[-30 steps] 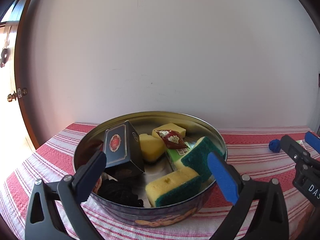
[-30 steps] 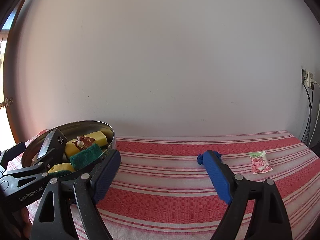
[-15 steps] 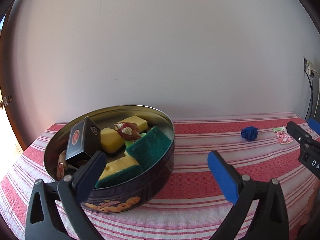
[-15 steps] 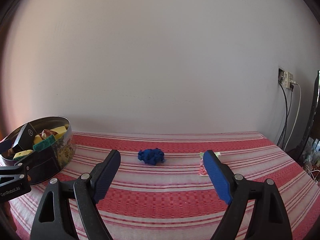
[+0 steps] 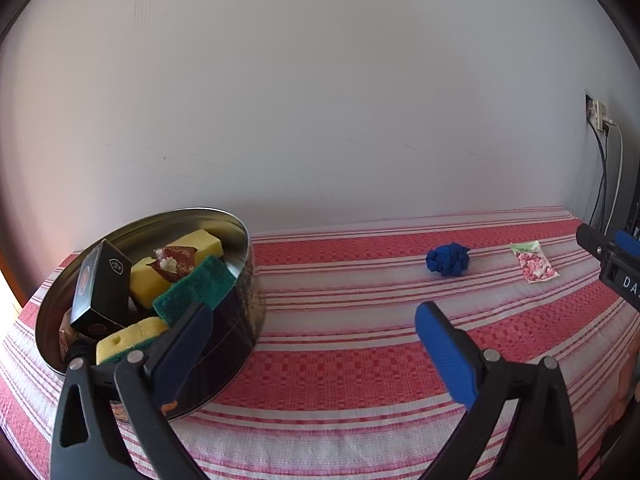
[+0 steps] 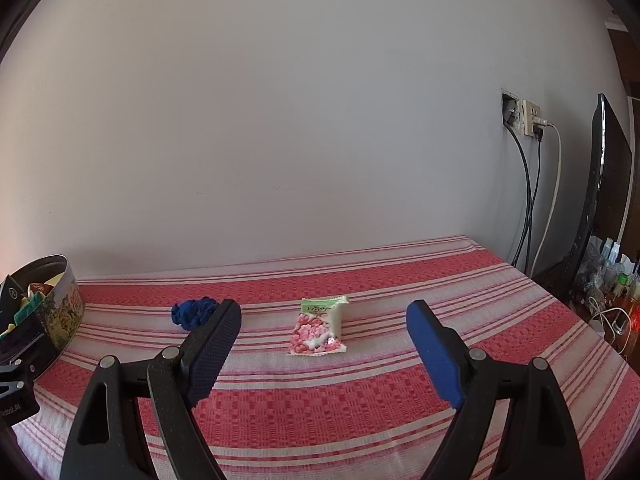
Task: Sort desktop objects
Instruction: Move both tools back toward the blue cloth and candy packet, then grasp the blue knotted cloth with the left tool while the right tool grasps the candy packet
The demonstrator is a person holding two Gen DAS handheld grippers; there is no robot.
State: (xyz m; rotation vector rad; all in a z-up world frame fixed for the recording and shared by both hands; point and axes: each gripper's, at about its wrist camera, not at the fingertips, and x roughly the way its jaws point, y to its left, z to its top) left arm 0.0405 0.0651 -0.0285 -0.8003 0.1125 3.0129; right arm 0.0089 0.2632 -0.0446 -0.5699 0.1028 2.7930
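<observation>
Tabletop w/ red-and-white striped cloth (image 6: 360, 400), seen from both wrist cams. Your right gripper (image 6: 324, 344) is spread wide, nothing between its blue pads; the pink-and-white candy packet (image 6: 318, 326) lies flat on the cloth just beyond the gap, approx. centred between the fingers. Blue crumpled cloth ball (image 6: 194, 313) sits left of the packet, partly behind the left finger. Your left gripper (image 5: 312, 344) is likewise spread, holding nothing; its left finger overlaps the near wall of the round cookie tin (image 5: 240, 320) at the table's left end. Tin contents: black box (image 5: 102, 288) standing tilted, yellow-green sponges (image 5: 192, 284), brown wrapper (image 5: 174, 262). From the left cam, ball (image 5: 447, 259) and packet (image 5: 534, 266) lie side by side, apart, well right of the tin. Wall socket w/ cables (image 6: 528, 118) at far right.
</observation>
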